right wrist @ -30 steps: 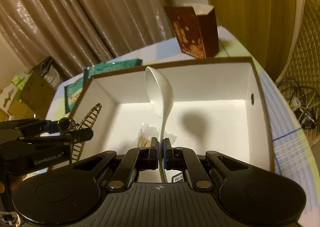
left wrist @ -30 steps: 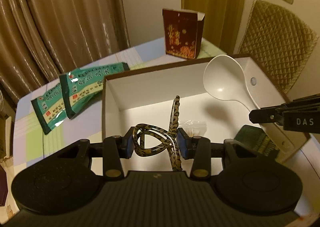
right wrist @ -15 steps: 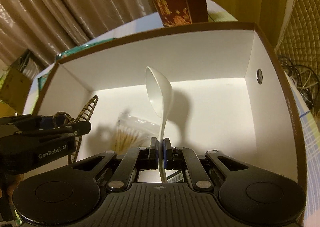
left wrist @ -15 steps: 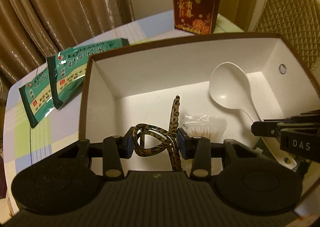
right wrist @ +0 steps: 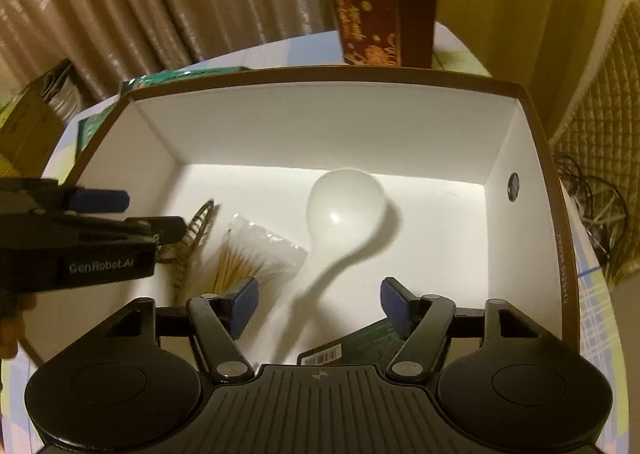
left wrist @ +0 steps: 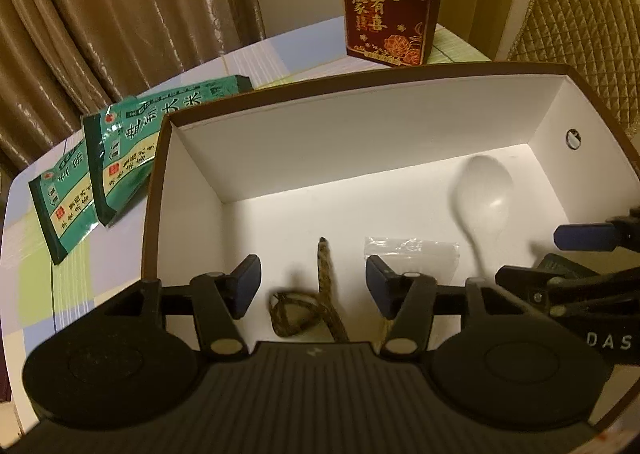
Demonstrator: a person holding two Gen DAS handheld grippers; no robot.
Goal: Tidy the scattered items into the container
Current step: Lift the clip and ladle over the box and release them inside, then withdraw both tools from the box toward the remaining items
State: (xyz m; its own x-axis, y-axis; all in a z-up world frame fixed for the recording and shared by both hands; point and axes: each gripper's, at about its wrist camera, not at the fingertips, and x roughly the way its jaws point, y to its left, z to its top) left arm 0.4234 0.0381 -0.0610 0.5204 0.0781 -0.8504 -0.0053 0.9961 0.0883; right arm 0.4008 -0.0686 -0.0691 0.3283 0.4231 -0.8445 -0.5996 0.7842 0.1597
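A white box (left wrist: 360, 74) with a brown rim fills both views (right wrist: 320, 72). My left gripper (left wrist: 313, 282) hovers over its near left part, jaws opening, pads clear of the mottled brown hair clip (left wrist: 325, 274), which is blurred on the box floor below them. My right gripper (right wrist: 319, 294) is over the box's middle, jaws opening, with nothing pressed between the pads. The white spoon (right wrist: 346, 206) lies blurred on the floor ahead of it, handle toward me. Each gripper shows in the other's view: the left gripper (right wrist: 144, 210), the right gripper (left wrist: 548, 254).
Inside the box lie a clear bag of cotton swabs (right wrist: 256, 250) and a dark green packet (right wrist: 360, 342). Two green packets (left wrist: 120, 146) lie on the checked tablecloth left of the box. A dark red carton (left wrist: 386, 14) stands behind it. A quilted chair (left wrist: 580, 34) is at right.
Both grippers have opened. The hair clip has left the left pads and the spoon has left the right pads; both have dropped to the box floor.
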